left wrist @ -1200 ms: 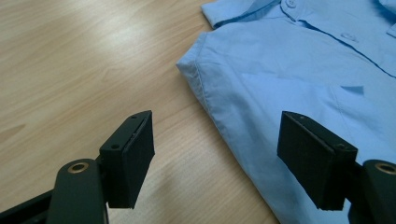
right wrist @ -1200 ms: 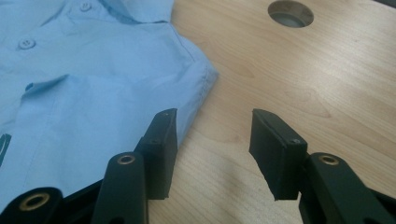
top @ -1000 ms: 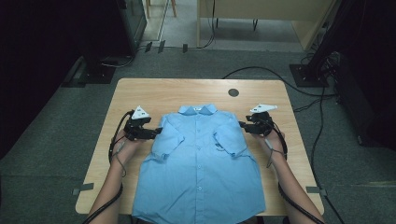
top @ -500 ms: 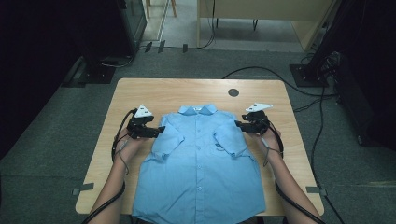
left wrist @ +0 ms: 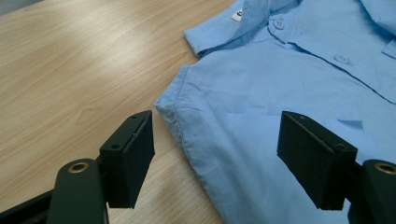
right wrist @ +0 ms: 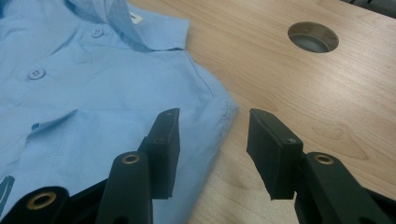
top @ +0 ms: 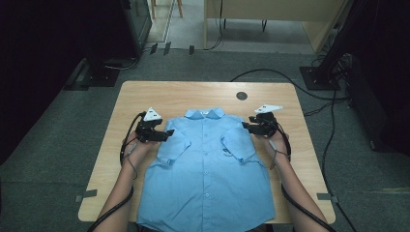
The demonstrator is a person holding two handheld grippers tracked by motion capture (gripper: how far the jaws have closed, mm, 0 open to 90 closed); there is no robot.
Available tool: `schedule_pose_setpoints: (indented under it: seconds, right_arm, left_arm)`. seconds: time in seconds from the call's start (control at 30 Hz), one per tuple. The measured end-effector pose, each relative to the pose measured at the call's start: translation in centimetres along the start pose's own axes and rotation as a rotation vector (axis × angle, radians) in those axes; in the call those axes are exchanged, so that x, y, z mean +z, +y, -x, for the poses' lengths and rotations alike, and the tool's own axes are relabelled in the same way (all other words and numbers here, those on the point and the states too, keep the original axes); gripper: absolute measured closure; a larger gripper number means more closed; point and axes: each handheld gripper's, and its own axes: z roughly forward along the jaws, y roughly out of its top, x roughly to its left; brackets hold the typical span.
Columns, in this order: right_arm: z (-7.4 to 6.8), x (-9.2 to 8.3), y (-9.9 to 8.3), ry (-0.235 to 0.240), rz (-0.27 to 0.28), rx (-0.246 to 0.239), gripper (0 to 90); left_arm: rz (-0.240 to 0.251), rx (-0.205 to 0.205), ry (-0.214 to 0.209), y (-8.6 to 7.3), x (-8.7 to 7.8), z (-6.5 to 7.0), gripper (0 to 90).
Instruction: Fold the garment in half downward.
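We find the blue short-sleeved shirt (top: 208, 169) lying flat, buttoned, collar toward the table's (top: 145, 96) far edge. The left gripper (top: 167, 135) and right gripper (top: 245, 126) each straddle a shoulder seam, jaws apart, gripping nothing.

Wooden table (top: 193, 96) with round cable hole (top: 241, 95), grey carpet floor (top: 58, 159) — dark surroundings, black cables (top: 270, 73)

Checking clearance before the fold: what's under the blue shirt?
The blue shirt lies flat on the wooden table, sleeves folded in on top. Bare wood shows around it; whatever sits beneath the cloth is covered.
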Motion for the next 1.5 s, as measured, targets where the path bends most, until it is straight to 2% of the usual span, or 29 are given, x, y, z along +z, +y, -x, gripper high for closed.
schedule_pose_setpoints:
  seconds: [0.2,0.23,0.33,0.4,0.43,0.47,0.53,0.57,0.77,0.83,0.87,0.9,0.93,0.97,1.03,1.1,1.13,1.17,1.2,1.23,1.27,1.3,1.33,1.37,1.4,1.43,1.47,1.5]
  right_arm:
    - [-0.1,0.5,0.1,-0.009,-0.013,-0.028,52.1]
    - [-0.1,0.5,0.1,-0.009,-0.013,-0.028,52.3]
    - [-0.2,0.8,0.1,-0.004,-0.017,-0.031,52.5]
    - [-0.2,0.9,0.1,-0.003,-0.025,-0.031,52.6]
    - [-0.3,0.9,0.2,-0.001,-0.028,-0.033,52.6]
    - [-0.3,0.9,0.2,-0.001,-0.028,-0.033,52.6]
    - [-0.4,1.0,0.3,0.001,-0.028,-0.036,52.6]
    - [-0.4,1.0,0.4,0.000,-0.030,-0.037,52.7]
    - [-0.2,1.5,0.4,0.004,-0.031,-0.019,54.6]
    - [-0.1,1.8,0.5,0.007,-0.034,-0.016,54.9]
    - [-0.1,2.3,0.5,0.015,-0.039,0.001,55.4]
    - [-0.1,2.3,0.5,0.015,-0.039,0.001,55.4]
    - [-0.3,3.1,0.5,0.012,-0.056,0.005,55.4]
    - [-0.3,3.1,0.5,0.012,-0.056,0.005,57.6]
    - [-0.2,3.6,0.4,0.005,-0.066,0.010,57.6]
    - [-0.1,3.7,0.4,0.005,-0.066,0.012,61.9]
    - [-0.1,3.7,0.4,0.005,-0.066,0.012,61.9]
    - [0.0,3.7,0.3,-0.008,-0.060,-0.001,61.9]
    - [0.0,3.7,0.3,-0.008,-0.060,-0.001,69.5]
    - [0.0,3.7,0.3,-0.008,-0.060,-0.001,69.5]
    - [0.0,3.7,0.2,-0.007,-0.056,-0.013,69.5]
    - [0.0,3.7,0.2,-0.007,-0.056,-0.013,80.8]
    - [0.0,3.7,0.2,-0.009,-0.056,-0.017,83.7]
    - [0.0,3.7,0.2,-0.009,-0.056,-0.017,83.7]
    - [-0.2,3.5,0.2,0.001,-0.050,-0.010,83.7]
    - [-0.2,3.5,0.2,0.001,-0.050,-0.010,87.0]
    - [-0.2,3.5,0.2,0.001,-0.050,-0.010,87.0]
    - [0.3,2.9,0.2,0.013,-0.040,0.006,87.0]
  left_arm:
    - [-0.005,0.011,0.012,0.1,0.5,0.2,27.5]
    - [-0.012,0.036,0.024,0.4,0.8,0.6,27.5]
    - [-0.012,0.036,0.024,0.4,0.8,0.6,27.5]
    - [-0.026,0.074,0.052,0.5,0.9,1.0,27.4]
    - [-0.021,0.056,0.040,0.7,1.1,0.9,27.5]
    - [-0.021,0.056,0.040,0.7,1.1,0.9,30.8]
    - [-0.021,0.056,0.040,0.7,1.1,0.9,30.8]
    - [-0.036,0.037,0.044,0.9,1.5,0.6,31.8]
    - [-0.050,0.034,0.051,0.9,1.8,0.4,34.3]
    - [-0.059,0.031,0.059,0.9,2.0,0.3,39.8]
    - [-0.054,0.026,0.064,0.9,2.3,0.2,39.8]
    - [-0.054,0.026,0.064,0.9,2.3,0.2,50.7]
    - [-0.054,0.026,0.064,0.9,2.3,0.2,50.7]
    - [-0.067,0.008,0.068,0.6,2.7,-0.1,50.7]
    - [-0.067,0.008,0.068,0.6,2.7,-0.1,53.8]
    - [-0.087,-0.002,0.075,0.1,2.8,-0.6,54.7]
    - [-0.087,-0.002,0.075,0.1,2.8,-0.6,63.6]
    - [-0.087,-0.002,0.075,0.1,2.8,-0.6,63.6]
    - [-0.085,-0.005,0.076,0.0,2.8,-0.7,63.6]
    - [-0.085,-0.005,0.076,0.0,2.8,-0.7,74.1]
    - [-0.085,-0.005,0.076,0.0,2.8,-0.7,74.1]
    - [-0.085,-0.005,0.081,0.1,2.8,-0.7,74.1]
    - [-0.079,-0.023,0.131,-0.1,2.4,-1.3,75.8]
    - [-0.079,-0.023,0.131,-0.1,2.4,-1.3,80.1]
    - [-0.079,-0.023,0.131,-0.1,2.4,-1.3,80.1]
    - [-0.044,-0.089,0.145,-0.6,1.7,-2.2,80.1]
    - [-0.044,-0.089,0.145,-0.6,1.7,-2.2,84.4]
    - [-0.044,-0.089,0.145,-0.6,1.7,-2.2,84.4]
